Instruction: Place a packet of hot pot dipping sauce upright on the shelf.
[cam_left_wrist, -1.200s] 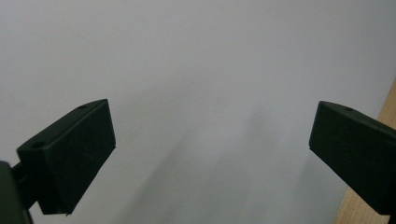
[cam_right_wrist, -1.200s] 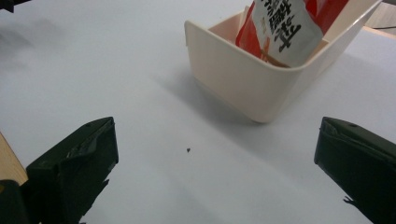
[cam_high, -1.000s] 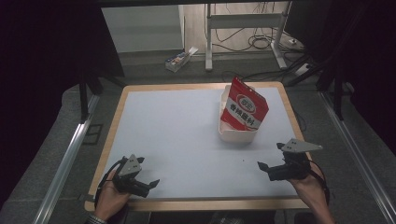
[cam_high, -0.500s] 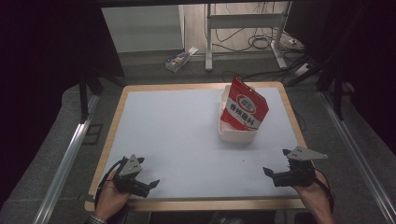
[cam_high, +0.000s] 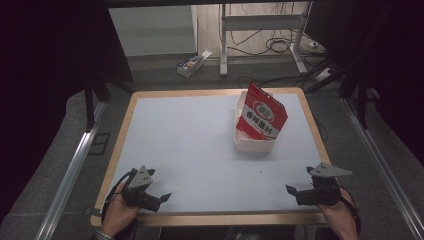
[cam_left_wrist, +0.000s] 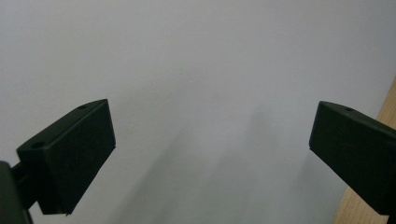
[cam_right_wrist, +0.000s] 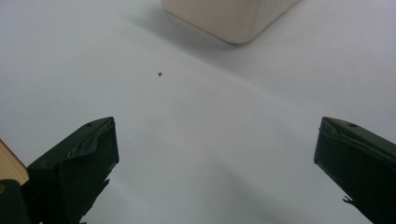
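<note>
A red and white snack bag (cam_high: 265, 114) stands tilted in a cream plastic basket (cam_high: 251, 145) at the table's right back. A corner of that basket (cam_right_wrist: 231, 18) appears at the top of the right gripper view. My left gripper (cam_high: 162, 198) rests near the front left edge, open, with only the white table surface between its jaws (cam_left_wrist: 205, 154). Close to the front right edge my right gripper (cam_high: 291, 191) is open too and holds nothing (cam_right_wrist: 215, 172). Both point inward over the table.
The white table top (cam_high: 190, 145) has a wooden rim (cam_high: 210, 219). A tiny dark speck (cam_right_wrist: 160, 73) lies on the surface ahead of the right gripper. Beyond the table are desk legs, cables (cam_high: 280, 45) and a small box (cam_high: 191, 64) on the floor.
My right gripper has drawn back toward the front right edge and sunk lower. The left gripper has not moved. The bag and basket stay put.
</note>
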